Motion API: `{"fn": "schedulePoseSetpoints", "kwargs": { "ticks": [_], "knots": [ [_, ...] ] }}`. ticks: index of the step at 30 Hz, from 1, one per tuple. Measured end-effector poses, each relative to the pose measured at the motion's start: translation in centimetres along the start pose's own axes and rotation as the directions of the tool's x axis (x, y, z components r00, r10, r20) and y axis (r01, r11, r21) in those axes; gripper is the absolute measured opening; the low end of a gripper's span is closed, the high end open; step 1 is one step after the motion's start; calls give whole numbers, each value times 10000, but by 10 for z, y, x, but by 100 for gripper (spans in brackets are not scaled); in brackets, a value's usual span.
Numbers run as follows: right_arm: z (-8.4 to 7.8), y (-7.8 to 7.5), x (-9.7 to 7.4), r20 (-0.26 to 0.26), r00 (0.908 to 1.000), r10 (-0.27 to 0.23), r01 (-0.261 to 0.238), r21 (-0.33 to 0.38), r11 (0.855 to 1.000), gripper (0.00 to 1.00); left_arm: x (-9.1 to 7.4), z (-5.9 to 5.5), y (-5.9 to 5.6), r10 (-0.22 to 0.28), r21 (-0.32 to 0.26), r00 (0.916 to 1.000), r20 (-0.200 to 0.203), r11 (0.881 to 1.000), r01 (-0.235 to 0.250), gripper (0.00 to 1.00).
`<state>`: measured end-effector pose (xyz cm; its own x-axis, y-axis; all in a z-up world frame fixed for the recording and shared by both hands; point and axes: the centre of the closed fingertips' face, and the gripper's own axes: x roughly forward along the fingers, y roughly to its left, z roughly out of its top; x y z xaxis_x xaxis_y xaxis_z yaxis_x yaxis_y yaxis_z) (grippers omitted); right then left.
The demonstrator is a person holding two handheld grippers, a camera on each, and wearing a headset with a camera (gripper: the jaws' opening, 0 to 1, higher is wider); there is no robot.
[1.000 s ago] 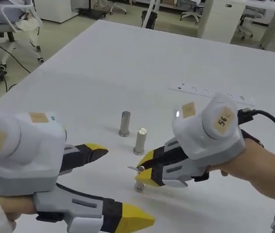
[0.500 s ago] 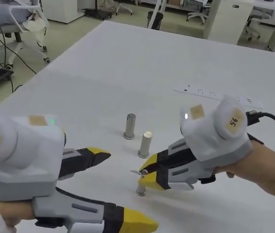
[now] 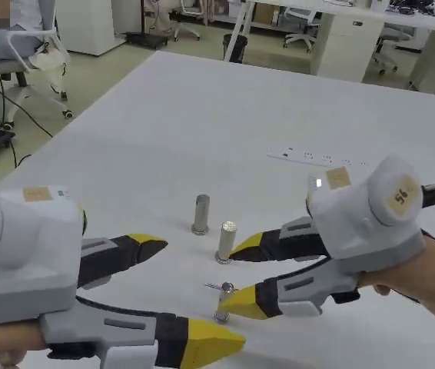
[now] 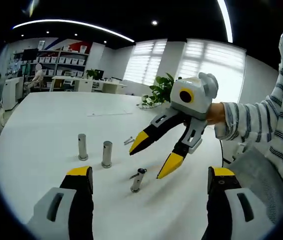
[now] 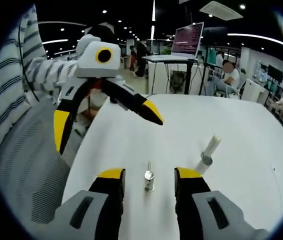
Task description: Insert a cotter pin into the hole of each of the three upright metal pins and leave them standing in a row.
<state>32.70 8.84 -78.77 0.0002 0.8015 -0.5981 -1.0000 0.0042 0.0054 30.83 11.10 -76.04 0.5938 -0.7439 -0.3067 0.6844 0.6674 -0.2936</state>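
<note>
Three short metal pins stand on the white table (image 3: 164, 115). The far pin (image 3: 200, 214) and the middle pin (image 3: 226, 241) are bare. The near pin (image 3: 220, 314) has a cotter pin (image 3: 219, 287) sticking sideways through its top. My right gripper (image 3: 239, 275) is open, its yellow tips above and below the cotter pin and not touching it. From the right gripper view (image 5: 149, 173) that near pin (image 5: 149, 180) stands between the jaws. My left gripper (image 3: 187, 296) is open at the lower left, holding nothing. In the left gripper view (image 4: 150, 172) the three pins (image 4: 106, 153) form a row.
A white power strip (image 3: 317, 159) lies further back on the table. A small loose metal piece (image 4: 128, 141) lies on the table behind the right gripper. Office chairs and desks stand beyond the table's far edge.
My right gripper was shut on the cotter pin at the near pin's top; it has now opened and let go, and the cotter pin stays in the pin. The left gripper has hardly moved.
</note>
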Motion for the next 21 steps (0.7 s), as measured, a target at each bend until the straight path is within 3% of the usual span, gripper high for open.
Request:
{"fn": "schedulePoseSetpoints", "kwargs": {
  "ticks": [5,10,12,19,21],
  "knots": [
    [-1,0,-21,491,9955,-816,762,1037,9917,52,-2,-1,7,97,41,9998,-174,9999,-97,94],
    [-8,2,-40,771,9841,-1601,1440,1820,9727,59,-2,1,13,160,28,9996,-217,9999,-159,93],
    [-12,1,-48,828,9729,-2158,1923,2279,9545,63,-3,2,16,193,55,9996,-229,9998,-192,92],
    [-23,10,-72,971,9511,-2933,2494,3189,9144,70,-2,7,29,441,49,9987,-273,9990,-440,92],
    [-29,12,-82,924,9399,-3287,2792,3460,8957,70,-2,15,39,840,-57,9965,41,9965,-840,91]
  ]
}}
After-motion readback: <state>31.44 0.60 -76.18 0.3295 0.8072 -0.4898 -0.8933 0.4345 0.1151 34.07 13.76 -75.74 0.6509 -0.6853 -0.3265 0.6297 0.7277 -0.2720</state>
